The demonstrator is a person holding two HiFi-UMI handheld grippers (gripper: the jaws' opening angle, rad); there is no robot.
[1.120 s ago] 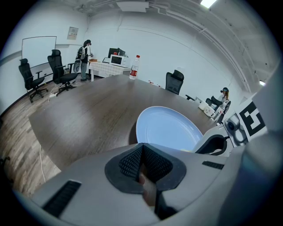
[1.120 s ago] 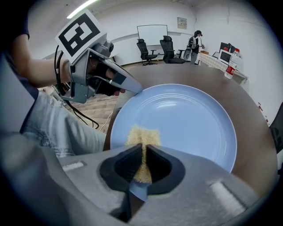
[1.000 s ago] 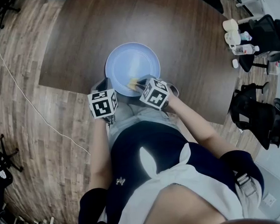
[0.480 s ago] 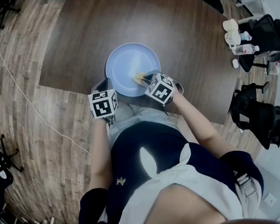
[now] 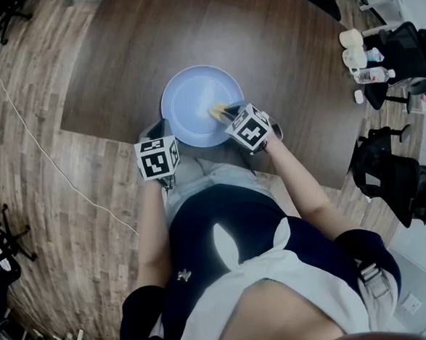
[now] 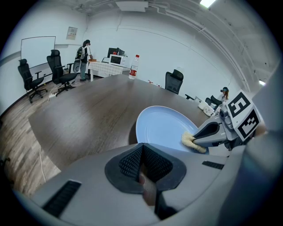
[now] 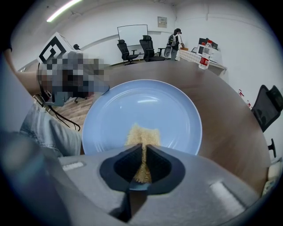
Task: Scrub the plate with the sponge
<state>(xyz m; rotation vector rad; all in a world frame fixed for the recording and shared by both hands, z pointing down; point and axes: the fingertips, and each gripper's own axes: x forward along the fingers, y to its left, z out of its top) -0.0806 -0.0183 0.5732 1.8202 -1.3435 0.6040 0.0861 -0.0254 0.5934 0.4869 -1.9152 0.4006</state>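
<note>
The right tongs (image 5: 226, 114), in the head view, clamp a yellow fibrous sponge (image 5: 215, 112) on the near right part of the round pale-blue plate (image 5: 190, 94), with the left tongs (image 5: 161, 130) just beside its near left rim. The left gripper view shows those jaws together and empty, the plate ahead to the right. The right gripper view shows the sponge lying lengthwise between the jaws, with bare plate ahead and nothing in the way.
</note>
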